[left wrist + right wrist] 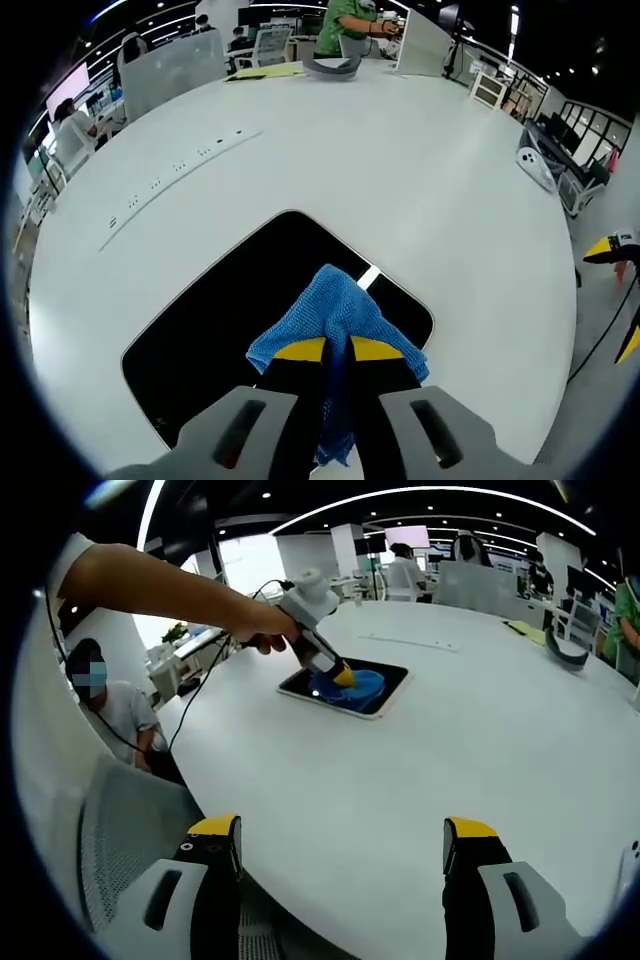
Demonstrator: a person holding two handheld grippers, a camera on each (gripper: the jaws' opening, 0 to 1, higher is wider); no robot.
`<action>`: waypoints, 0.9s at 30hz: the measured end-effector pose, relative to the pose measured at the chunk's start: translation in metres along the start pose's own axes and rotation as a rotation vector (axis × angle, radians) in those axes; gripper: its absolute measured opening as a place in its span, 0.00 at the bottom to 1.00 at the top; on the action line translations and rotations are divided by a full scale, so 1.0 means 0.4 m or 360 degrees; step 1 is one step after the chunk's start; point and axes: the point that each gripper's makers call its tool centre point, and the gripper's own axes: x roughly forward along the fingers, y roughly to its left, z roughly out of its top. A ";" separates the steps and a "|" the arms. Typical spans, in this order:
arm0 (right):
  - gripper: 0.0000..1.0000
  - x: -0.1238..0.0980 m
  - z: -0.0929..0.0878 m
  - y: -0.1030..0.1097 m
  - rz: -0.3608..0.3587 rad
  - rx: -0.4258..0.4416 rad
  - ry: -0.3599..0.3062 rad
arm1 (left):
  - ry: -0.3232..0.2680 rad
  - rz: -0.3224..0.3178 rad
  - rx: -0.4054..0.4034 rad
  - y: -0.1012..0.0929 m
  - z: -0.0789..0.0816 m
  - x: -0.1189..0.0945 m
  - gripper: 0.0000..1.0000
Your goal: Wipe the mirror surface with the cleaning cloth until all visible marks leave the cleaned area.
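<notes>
Left tool clenched on blue cloth, pressed on dark mirror lying flat on white worktop. Right tool released, holding nothing, well apart from mirror.

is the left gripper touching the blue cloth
Touching. In the left gripper view the left gripper has its jaws pinched on the blue cloth, which bunches over the mirror.

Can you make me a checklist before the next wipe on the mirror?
1. Blue cloth held in the left gripper: ok.
2. Cloth sits on the mirror: ok.
3. Mirror lies flat on the white table: ok.
4. Right gripper open and away from the mirror: ok.
5. Mirror and cloth both in sight in the right gripper view: ok.
6. All marks gone: cannot tell.
</notes>
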 end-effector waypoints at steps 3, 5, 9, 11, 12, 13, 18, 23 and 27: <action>0.82 0.000 0.001 0.001 0.0000 0.0004 -0.0004 | 0.0000 0.0000 0.0002 0.000 0.000 0.000 0.06; 0.82 0.000 0.001 0.001 -0.0001 0.0002 -0.0004 | 0.0002 0.0001 0.0006 0.000 0.001 0.000 0.06; 0.82 0.000 0.002 0.001 -0.0004 0.0007 -0.0007 | 0.0003 0.0001 0.0011 0.000 0.001 0.000 0.06; 0.82 -0.001 0.002 0.001 -0.0005 0.0009 -0.0006 | 0.0004 0.0002 0.0016 0.001 0.002 0.000 0.06; 0.82 0.000 0.001 0.001 -0.0006 0.0005 -0.0003 | 0.0004 0.0002 0.0016 0.002 0.002 0.000 0.06; 0.82 0.000 0.001 0.002 -0.0006 0.0004 -0.0001 | 0.0004 0.0002 0.0016 0.002 0.002 0.001 0.06; 0.82 0.001 0.003 0.001 -0.0005 0.0006 -0.0005 | 0.0004 0.0002 0.0018 0.003 0.004 0.002 0.06; 0.82 0.000 0.005 0.000 -0.0011 0.0000 -0.0003 | 0.0009 -0.0003 0.0017 0.005 0.005 0.003 0.06; 0.82 0.001 0.004 0.001 -0.0011 0.0004 -0.0003 | 0.0006 -0.0006 0.0007 0.005 0.006 0.003 0.06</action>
